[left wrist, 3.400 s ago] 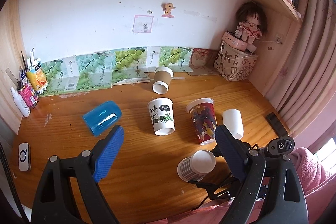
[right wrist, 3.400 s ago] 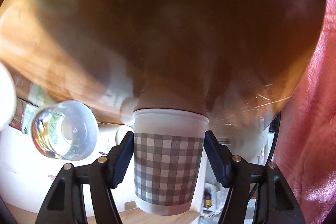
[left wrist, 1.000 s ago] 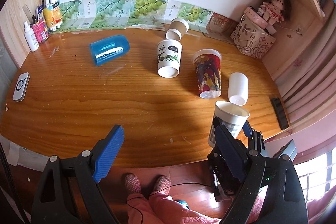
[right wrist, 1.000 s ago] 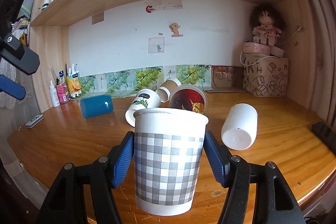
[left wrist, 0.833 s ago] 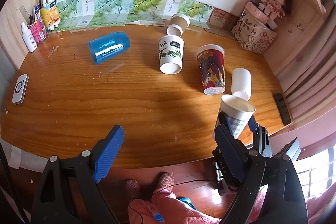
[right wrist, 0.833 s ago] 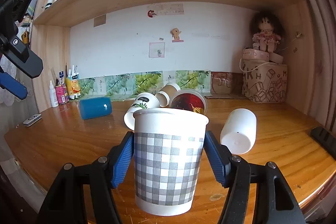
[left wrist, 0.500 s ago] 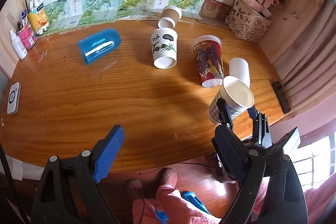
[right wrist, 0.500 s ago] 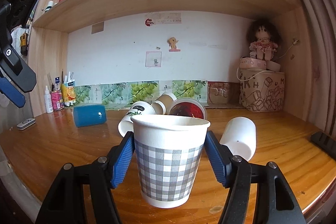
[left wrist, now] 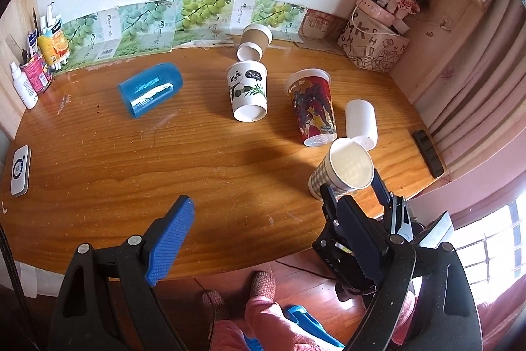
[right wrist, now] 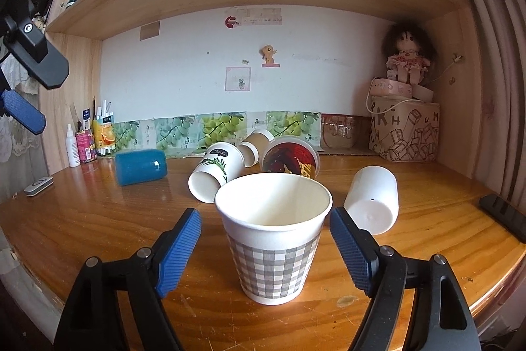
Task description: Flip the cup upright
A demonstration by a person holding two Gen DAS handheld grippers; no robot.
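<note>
Checked cup (right wrist: 274,239) stands upright, mouth up, on the table (right wrist: 98,219) near its front right edge. Right gripper (right wrist: 265,244) fingers (right wrist: 179,247) spread wide either side of the cup, clear gaps both sides, holding nothing. Left gripper (left wrist: 263,239) hangs above the front edge, fingers (left wrist: 169,239) wide apart, empty. Behind the cup: white cup (right wrist: 373,199), red cup (right wrist: 291,160), panda cup (right wrist: 213,171), blue cup (right wrist: 141,166), all on their sides.

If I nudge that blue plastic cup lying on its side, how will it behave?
The blue plastic cup lies on its side on the smooth wooden desk, so it would probably roll, likely curving because it tapers. It looks empty, so probably light. Its glossy wall may slip in a loose grip.
</note>
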